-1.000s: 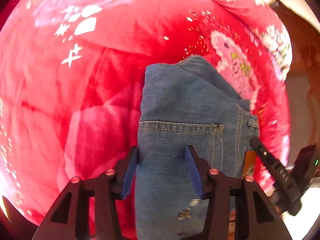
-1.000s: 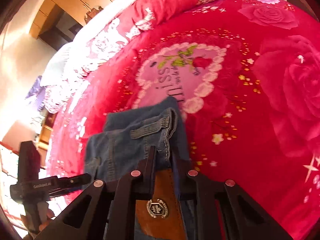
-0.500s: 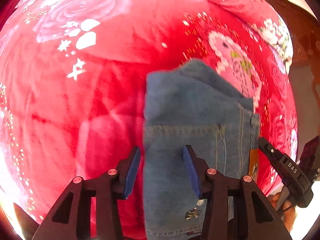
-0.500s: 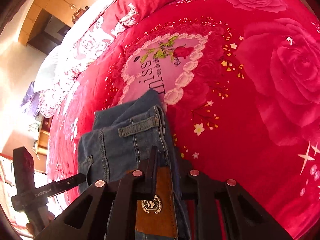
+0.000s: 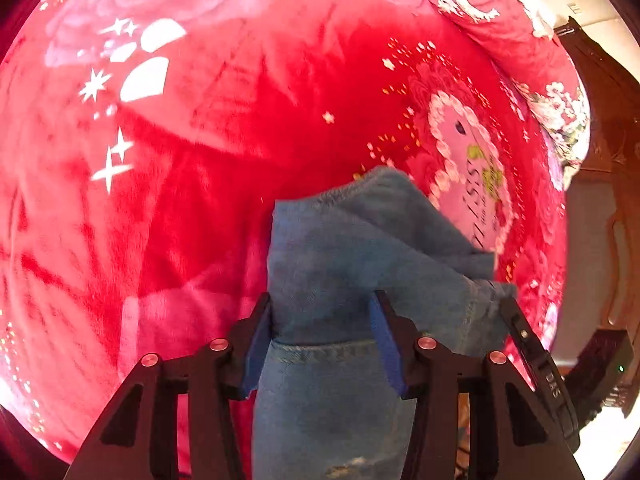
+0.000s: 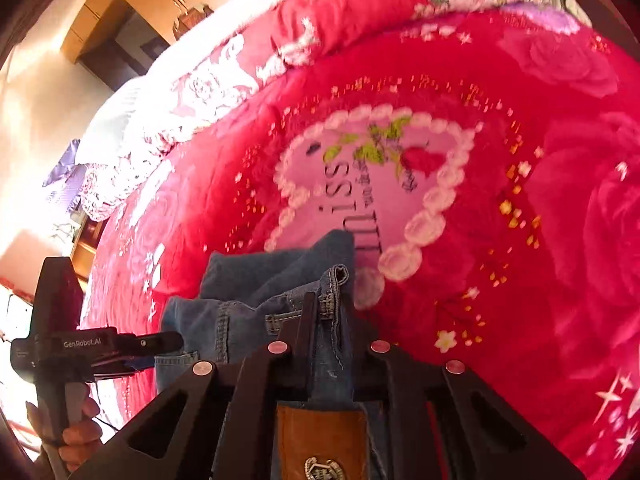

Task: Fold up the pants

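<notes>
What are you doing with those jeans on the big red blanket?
A person is folding a pair of blue jeans on a red flowery blanket. There is a hand-held gripper in each hand. The right hand-held gripper pinches the waistband by the brown patch. The left hand-held gripper has the denim between its blue pads, near the back pocket. The jeans are bunched, not flat yet.

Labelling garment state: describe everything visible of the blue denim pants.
The blue denim pants look like faded, soft jeans with pale stitching, a belt loop and a brown leather waistband patch. They are bunched, partly folded, draped toward the red floral blanket. The left tool straddles the pocket area; the right tool clamps the waistband.
</notes>
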A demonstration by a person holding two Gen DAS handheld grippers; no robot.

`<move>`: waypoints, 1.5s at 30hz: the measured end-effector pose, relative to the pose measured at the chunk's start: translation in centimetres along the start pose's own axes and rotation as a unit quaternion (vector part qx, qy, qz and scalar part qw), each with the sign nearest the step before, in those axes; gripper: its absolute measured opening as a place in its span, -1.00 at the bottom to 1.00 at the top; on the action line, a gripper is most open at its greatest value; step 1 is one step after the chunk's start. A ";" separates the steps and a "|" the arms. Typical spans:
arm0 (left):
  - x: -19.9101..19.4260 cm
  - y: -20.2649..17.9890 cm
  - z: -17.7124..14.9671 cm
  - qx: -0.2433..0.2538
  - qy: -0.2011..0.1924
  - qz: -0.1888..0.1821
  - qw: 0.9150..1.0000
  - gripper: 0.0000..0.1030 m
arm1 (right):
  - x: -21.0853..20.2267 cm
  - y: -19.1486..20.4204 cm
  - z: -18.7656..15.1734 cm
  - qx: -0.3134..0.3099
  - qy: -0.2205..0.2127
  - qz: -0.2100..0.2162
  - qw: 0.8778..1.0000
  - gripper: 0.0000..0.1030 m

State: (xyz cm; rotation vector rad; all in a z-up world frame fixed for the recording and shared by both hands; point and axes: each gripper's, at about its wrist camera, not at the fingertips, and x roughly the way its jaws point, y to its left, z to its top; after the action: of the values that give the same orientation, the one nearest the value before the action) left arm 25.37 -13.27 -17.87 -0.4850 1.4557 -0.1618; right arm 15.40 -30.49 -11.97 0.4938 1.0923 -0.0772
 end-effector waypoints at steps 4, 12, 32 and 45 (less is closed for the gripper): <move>1.6 0.1 0.5 -0.003 0.004 0.028 1.000 -0.20 | 2.8 -1.3 -0.1 0.003 0.034 -0.040 0.999 -0.82; -1.2 -0.3 -1.8 0.041 0.019 0.024 0.999 -0.21 | 1.0 -3.1 -1.3 0.070 0.031 -0.019 0.997 -0.59; -1.1 1.7 -11.3 0.069 0.066 -0.008 0.995 -0.17 | -5.4 -3.4 -10.5 0.032 0.073 -0.042 0.996 -0.87; -3.7 3.9 -13.5 0.037 0.083 -0.059 0.994 -0.02 | -8.9 -8.2 -13.6 0.284 0.000 0.158 0.946 -0.32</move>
State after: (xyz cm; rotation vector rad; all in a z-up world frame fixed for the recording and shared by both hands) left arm 11.04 -11.30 -16.62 -0.5056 1.5770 -0.3557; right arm -2.52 -33.64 -12.10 1.1826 0.9709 -0.1113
